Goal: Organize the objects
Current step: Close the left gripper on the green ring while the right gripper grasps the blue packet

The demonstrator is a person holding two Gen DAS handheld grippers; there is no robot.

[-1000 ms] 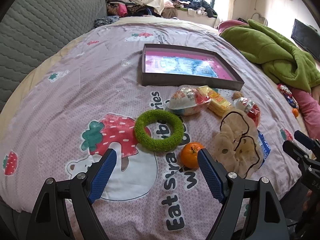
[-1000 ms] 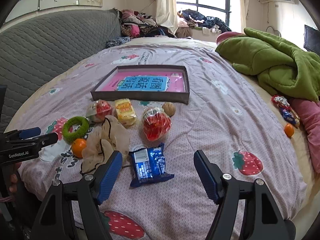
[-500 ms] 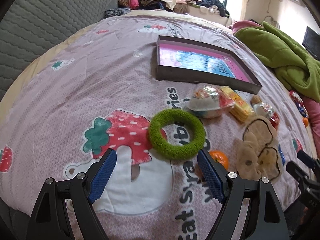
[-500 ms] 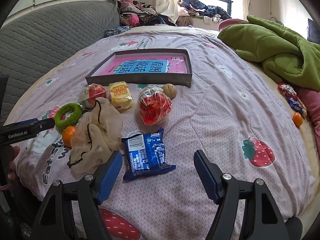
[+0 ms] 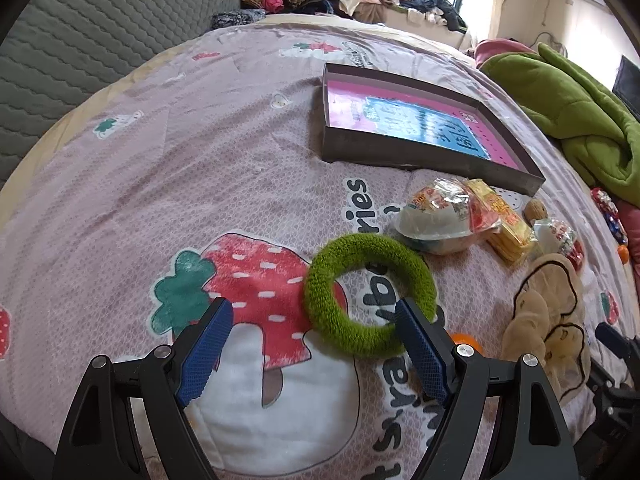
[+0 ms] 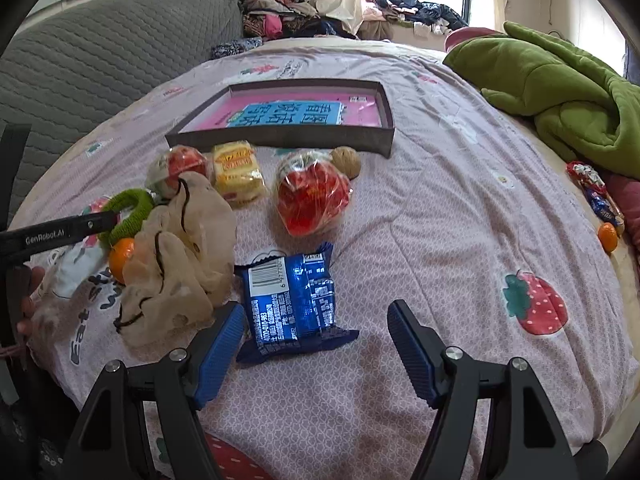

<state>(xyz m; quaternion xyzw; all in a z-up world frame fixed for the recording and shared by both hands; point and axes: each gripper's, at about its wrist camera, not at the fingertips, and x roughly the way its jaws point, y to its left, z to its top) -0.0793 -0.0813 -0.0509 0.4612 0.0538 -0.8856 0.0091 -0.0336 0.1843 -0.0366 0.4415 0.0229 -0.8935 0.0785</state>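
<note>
A fuzzy green ring (image 5: 370, 294) lies on the pink bedspread. My left gripper (image 5: 312, 320) is open, its right finger over the ring's near edge. A dark shallow box (image 5: 416, 128) with a pink and blue base sits beyond it; it also shows in the right wrist view (image 6: 288, 120). My right gripper (image 6: 316, 330) is open, just short of a blue snack packet (image 6: 292, 300). A beige cloth (image 6: 176, 264), a small orange (image 6: 120, 254), a yellow packet (image 6: 238, 172) and a red bagged snack (image 6: 312, 200) lie between.
A green blanket (image 6: 560, 84) is piled at the right. A white bagged cup (image 5: 436, 220) and a walnut (image 6: 346, 160) lie near the box. Another orange (image 6: 608, 236) and candy wrappers (image 6: 596, 192) sit at the right edge. A grey quilted headboard (image 5: 80, 40) stands at the left.
My left gripper has moved forward and left toward the green ring; the small orange is now mostly hidden behind its right finger. My right gripper has closed in on the blue packet.
</note>
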